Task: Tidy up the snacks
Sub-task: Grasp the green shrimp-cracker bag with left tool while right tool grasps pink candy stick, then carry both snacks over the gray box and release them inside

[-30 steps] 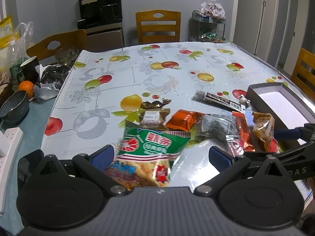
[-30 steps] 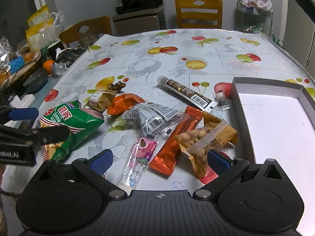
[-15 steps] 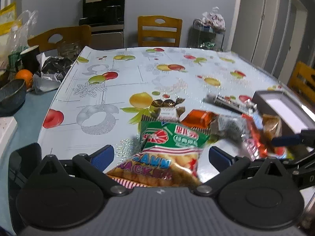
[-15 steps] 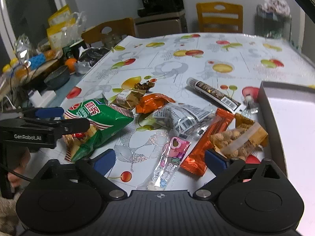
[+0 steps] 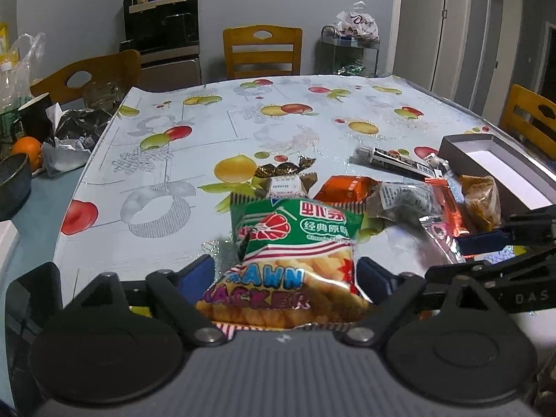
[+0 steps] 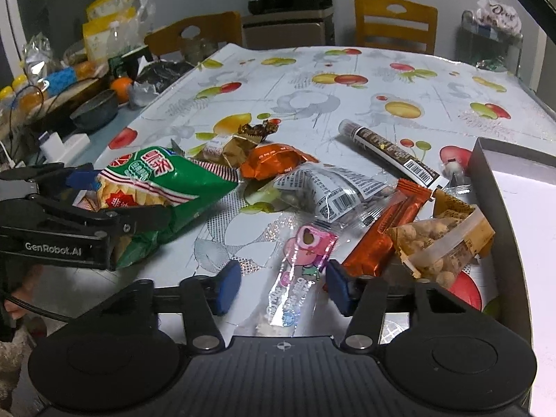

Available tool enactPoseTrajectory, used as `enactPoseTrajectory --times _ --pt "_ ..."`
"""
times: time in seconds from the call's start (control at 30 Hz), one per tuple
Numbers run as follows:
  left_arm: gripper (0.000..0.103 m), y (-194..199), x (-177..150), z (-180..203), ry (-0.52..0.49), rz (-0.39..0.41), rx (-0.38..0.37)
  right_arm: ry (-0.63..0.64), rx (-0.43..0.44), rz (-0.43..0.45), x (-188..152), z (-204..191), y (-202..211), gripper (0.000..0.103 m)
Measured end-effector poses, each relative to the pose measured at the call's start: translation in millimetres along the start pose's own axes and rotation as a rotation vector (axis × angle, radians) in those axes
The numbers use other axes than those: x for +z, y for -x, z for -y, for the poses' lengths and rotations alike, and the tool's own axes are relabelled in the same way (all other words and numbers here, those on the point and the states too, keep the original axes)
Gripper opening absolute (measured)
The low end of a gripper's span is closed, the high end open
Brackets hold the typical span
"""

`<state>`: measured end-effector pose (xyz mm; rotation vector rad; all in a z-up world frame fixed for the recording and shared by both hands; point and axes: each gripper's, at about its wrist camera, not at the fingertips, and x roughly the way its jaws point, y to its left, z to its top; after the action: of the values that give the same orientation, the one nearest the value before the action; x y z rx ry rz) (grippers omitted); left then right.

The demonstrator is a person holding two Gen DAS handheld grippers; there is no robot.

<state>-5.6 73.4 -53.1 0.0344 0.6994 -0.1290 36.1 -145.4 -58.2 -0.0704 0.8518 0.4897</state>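
Note:
A green prawn cracker bag (image 5: 295,243) lies at the near table edge. My left gripper (image 5: 285,274) is closing on it, both blue pads touching its sides; the right wrist view shows that left gripper (image 6: 118,198) clamped over the bag (image 6: 166,180). My right gripper (image 6: 283,286) is closing too. A pink candy packet (image 6: 302,260) lies between its fingers, and the left pad (image 6: 229,285) stands apart from it. An open grey box (image 6: 486,173) sits at the right. The right gripper (image 5: 486,253) shows low at the right in the left wrist view.
Loose snacks lie between bag and box: an orange pouch (image 6: 274,163), a clear printed packet (image 6: 333,191), an orange bar (image 6: 389,229), a nut bag (image 6: 441,243), a dark tube (image 6: 392,153). A bowl (image 6: 93,107) and an orange (image 6: 121,87) sit left. Chairs ring the table.
The left gripper sank forward over the cracker bag and its jaws narrowed onto it. The right gripper shifted left from the nut bag to the pink packet, and its jaws narrowed.

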Motion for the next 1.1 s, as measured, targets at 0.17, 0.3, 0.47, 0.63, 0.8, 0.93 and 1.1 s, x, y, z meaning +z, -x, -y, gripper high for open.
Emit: enactPoseTrajectory --times 0.17,0.3,0.47,0.63,0.8,0.93,1.1 --pt "0.072 3 0 1 0.004 0.011 0.006 -0.008 0.001 -0.003 -2 3 -1 0.032" --pt "0.066 7 0 2 0.002 0.014 0.010 0.007 -0.006 0.021 -4 3 3 0.025" --pt "0.064 18 3 5 -0.005 0.041 0.001 0.009 0.006 0.055 -3 6 12 0.022" --pt "0.061 36 11 9 -0.015 0.084 -0.008 0.005 0.034 0.114 3 11 29 0.021" --pt "0.061 49 25 19 -0.029 0.120 -0.026 -0.003 0.051 0.171 11 21 49 0.021" --pt "0.061 51 42 38 -0.060 0.138 -0.056 -0.024 0.044 0.217 17 37 66 0.021" --pt "0.061 42 69 73 -0.103 0.147 -0.119 -0.056 -0.018 0.268 19 71 86 0.021"
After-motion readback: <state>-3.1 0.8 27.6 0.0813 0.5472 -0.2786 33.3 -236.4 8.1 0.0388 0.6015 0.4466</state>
